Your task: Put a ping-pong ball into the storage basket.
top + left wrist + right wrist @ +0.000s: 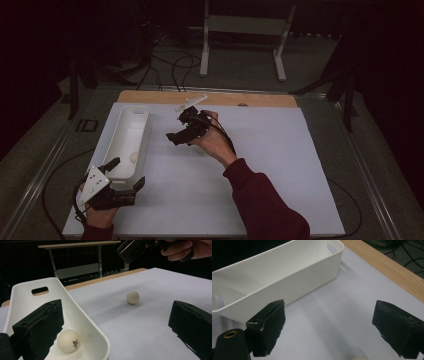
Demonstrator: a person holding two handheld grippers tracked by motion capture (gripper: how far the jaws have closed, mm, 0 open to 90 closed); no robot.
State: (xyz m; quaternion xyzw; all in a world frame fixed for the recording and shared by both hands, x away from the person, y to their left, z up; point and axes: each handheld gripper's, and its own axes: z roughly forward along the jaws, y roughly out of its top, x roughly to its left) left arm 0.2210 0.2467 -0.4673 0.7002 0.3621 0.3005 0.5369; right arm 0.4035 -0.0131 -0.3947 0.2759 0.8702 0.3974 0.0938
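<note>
One ball (67,341) already lies in the white bin (82,320), near the end closest to the person, so the job of gathering balls into that bin looks about half done — a second ball (132,297) sits on the bare sheet to the right of the bin, well apart from it and roughly beneath the right gripper (181,134). That gripper hovers above the middle of the table with its jaws spread wide and nothing between them; in its own view a pale rounded edge at the very bottom may be this loose ball, though too little of it shows to be sure. The left gripper (125,176) rests at the near end of the bin, jaws also wide apart and empty, one jaw over the bin's rim. What is left, by my reading, is to lower the right gripper onto the loose ball, close on it and carry it across to the bin. The table (270,165) is covered with a plain white sheet, with a strip of light wood showing along its far edge — beyond it lie a dim grey floor, black cables and a white metal frame (245,40).
</note>
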